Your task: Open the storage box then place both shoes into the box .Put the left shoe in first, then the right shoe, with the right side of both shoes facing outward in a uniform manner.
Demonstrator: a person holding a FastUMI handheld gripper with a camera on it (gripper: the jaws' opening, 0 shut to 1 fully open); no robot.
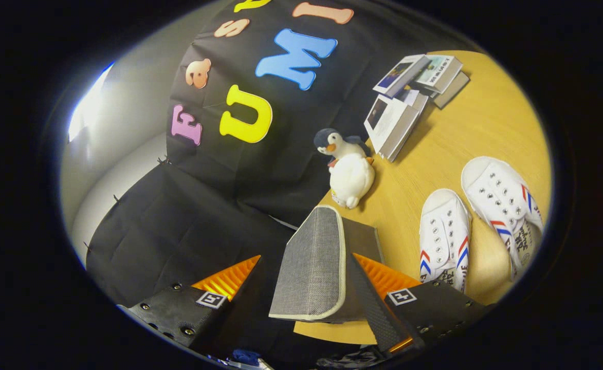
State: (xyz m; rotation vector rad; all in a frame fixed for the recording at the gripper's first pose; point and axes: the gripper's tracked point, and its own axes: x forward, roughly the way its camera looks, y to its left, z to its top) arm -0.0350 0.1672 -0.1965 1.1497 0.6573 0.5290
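Observation:
A grey fabric storage box [364, 237] stands on the wooden table [466, 133], just ahead of my fingers. Its white-trimmed lid [311, 262] is swung up on edge and lies between my two fingers. My gripper [306, 257] is open; one finger lies against the lid and the box, the other stands apart from the lid with a gap. Two white canvas shoes with red and blue side stripes lie side by side on the table beyond the box: one [445, 236] close to the box, the other [504, 205] farther out. Both point toes away from me.
A plush penguin [350, 172] sits at the table's edge just beyond the box. A loose pile of books [414, 97] lies farther back on the table. The black cloth wall hangs beside the table.

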